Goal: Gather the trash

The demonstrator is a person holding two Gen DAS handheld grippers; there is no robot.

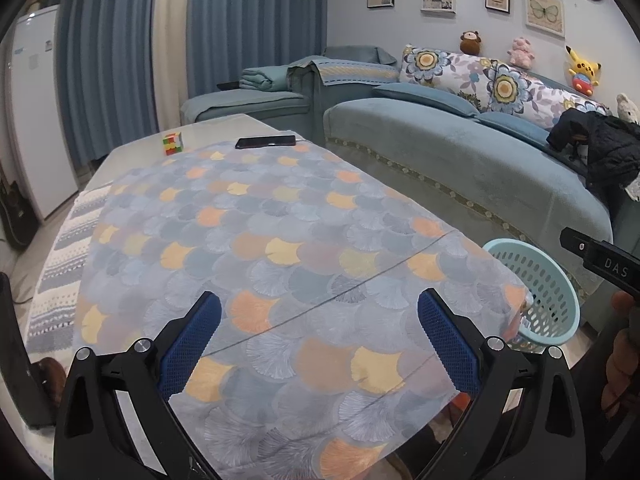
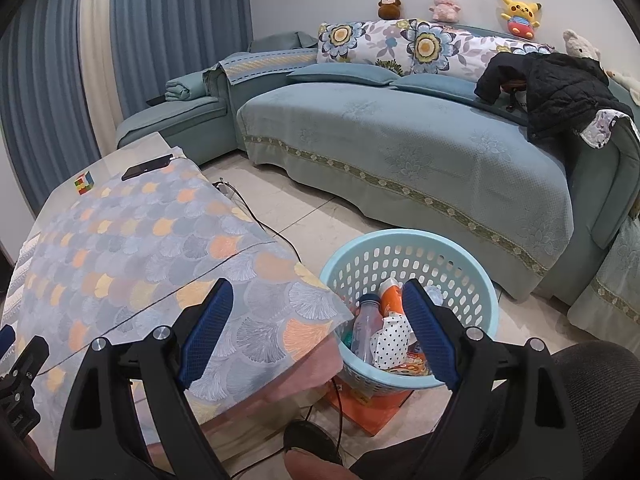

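A: Where is the trash?
B: In the pale blue basket (image 2: pixel 460 252) on the floor beside the bench (image 2: pixel 120 248): a bottle (image 2: pixel 366 324), a dotted wrapper (image 2: pixel 390 344).
A: And the claws?
B: Left claw (image 1: pixel 320 344) and right claw (image 2: pixel 318 334) are both spread wide, pinching nothing.

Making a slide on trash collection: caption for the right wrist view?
Open right tongs hover empty over a blue basket of collected trash beside the cloth-covered table.

Phone (image 1: pixel 265 142) and colour cube (image 1: pixel 173 143) on table; black jacket (image 2: pixel 560 92) on blue sofa (image 2: pixel 400 152).
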